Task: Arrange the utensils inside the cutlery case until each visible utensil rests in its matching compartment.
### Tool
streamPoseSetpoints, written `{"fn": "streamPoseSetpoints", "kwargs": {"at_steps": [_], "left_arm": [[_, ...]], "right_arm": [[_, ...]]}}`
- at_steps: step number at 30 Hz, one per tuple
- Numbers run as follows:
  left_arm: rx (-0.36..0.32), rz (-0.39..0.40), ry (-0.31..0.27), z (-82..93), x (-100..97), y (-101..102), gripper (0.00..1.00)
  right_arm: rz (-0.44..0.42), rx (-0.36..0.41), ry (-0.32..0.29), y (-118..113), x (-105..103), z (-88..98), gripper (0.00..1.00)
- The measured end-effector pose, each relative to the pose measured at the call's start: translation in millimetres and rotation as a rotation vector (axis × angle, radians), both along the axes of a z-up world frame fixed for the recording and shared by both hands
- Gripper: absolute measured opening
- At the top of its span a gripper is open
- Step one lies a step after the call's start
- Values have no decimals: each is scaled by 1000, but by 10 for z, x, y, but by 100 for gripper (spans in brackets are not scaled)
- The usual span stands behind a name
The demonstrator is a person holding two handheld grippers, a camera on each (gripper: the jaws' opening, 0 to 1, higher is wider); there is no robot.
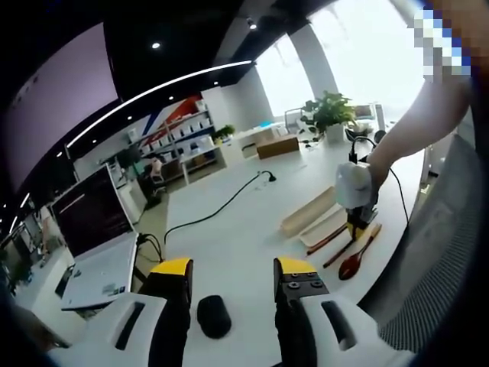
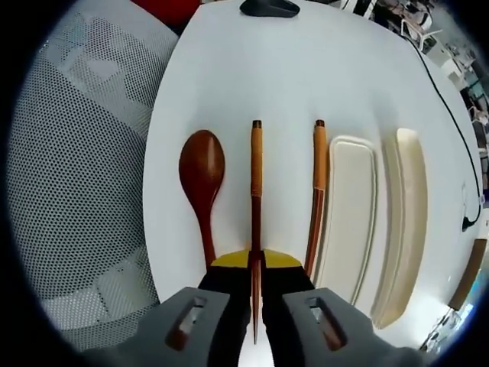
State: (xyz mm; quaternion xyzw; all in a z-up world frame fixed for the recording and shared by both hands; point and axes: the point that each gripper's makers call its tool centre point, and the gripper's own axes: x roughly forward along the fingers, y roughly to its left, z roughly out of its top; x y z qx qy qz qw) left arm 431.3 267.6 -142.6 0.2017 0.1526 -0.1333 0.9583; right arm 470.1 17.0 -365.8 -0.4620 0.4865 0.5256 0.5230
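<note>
Between my right gripper [image 2: 256,267] fingers, pinched tight, one chopstick [image 2: 256,191] points straight up the frame, case [image 2: 348,222] just right.

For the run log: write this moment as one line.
right gripper: shut on chopstick | left gripper: open, holds nothing | wooden spoon, second chopstick: on table beside cutlery case

Left gripper [image 1: 232,277] jaws apart over white table [image 1: 244,222], above black mouse [image 1: 214,316]. Right gripper [image 1: 357,200] over spoon [image 1: 354,262], chopsticks [image 1: 327,240], case [image 1: 308,211]. Laptop [image 1: 95,245] left.
</note>
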Motion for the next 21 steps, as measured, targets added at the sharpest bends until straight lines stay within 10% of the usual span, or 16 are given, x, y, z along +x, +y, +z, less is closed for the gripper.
{"fn": "streamPoseSetpoints", "kwargs": {"at_steps": [21], "left_arm": [[1, 0, -8, 12, 4, 1, 43]], "right_arm": [[-50, 83, -29, -114, 63, 236, 0]]}}
